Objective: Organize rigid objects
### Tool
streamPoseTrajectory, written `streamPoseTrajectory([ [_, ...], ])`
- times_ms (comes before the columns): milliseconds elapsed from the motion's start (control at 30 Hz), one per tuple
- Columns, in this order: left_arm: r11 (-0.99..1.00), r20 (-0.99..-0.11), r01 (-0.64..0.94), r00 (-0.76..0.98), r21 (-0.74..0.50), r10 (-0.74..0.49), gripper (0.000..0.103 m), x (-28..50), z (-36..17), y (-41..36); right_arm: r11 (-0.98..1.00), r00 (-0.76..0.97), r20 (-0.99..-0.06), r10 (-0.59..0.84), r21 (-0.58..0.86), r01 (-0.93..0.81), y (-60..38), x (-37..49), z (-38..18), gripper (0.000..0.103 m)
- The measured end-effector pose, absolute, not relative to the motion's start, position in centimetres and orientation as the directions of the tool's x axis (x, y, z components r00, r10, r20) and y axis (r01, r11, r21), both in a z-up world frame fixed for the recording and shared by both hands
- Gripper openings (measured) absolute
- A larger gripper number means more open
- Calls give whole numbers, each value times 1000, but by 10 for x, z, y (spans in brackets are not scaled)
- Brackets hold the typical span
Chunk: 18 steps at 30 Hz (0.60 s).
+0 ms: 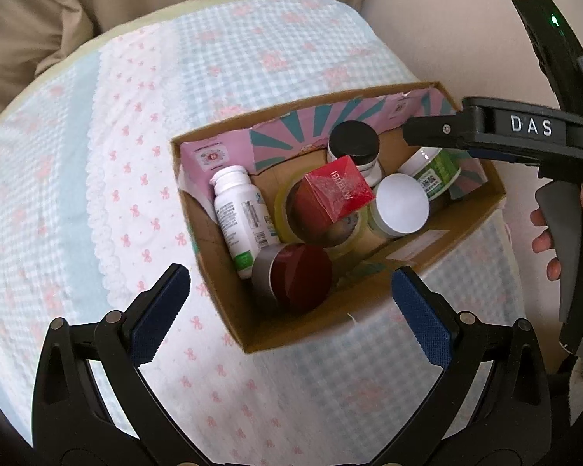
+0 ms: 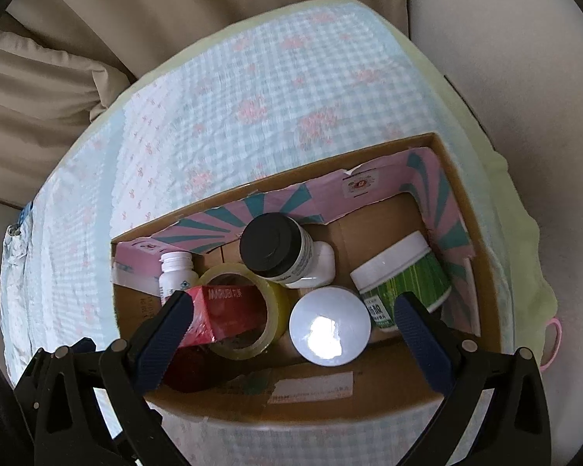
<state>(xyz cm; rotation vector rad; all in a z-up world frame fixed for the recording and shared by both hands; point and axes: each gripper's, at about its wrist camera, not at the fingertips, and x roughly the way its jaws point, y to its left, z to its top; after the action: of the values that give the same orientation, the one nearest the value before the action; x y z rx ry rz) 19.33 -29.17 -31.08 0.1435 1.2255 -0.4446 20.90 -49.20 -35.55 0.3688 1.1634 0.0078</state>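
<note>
Cardboard box [image 1: 427, 240] sits near the desk's right edge, packed: red MARUBI carton [image 1: 336, 190] atop the tape roll [image 2: 270, 334], white bottle [image 1: 241, 213] left. Left gripper [image 1: 289, 316] spread wide, empty; right gripper [image 2: 291, 343], stamped DAS, spread above the box.

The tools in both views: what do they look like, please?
Each tool has black plastic arms with silver rivets and blue textured pads: left tool, right tool. In the left wrist view, the right tool's body carries white letters "DAS" and a green light.
</note>
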Motion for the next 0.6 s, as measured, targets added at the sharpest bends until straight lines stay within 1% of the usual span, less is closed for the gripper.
streamPoseTrajectory([
  [167,905,-916,409,311,-114,-256,103,178,-273,-279,941,441,-880,178,283,184,-492,189,-332,103],
  [333,916,-892,378,355,-136,-279,103,168,-220,-251,947,486,-862,144,262,184,-481,161,-288,103],
  [433,926,-871,344,396,-153,-291,103,159,-180,-218,955,512,-849,128,245,167,-462,142,-254,103],
  [600,951,-824,288,507,-113,-252,103,136,-111,-152,974,557,-823,110,200,103,-408,106,-192,103],
])
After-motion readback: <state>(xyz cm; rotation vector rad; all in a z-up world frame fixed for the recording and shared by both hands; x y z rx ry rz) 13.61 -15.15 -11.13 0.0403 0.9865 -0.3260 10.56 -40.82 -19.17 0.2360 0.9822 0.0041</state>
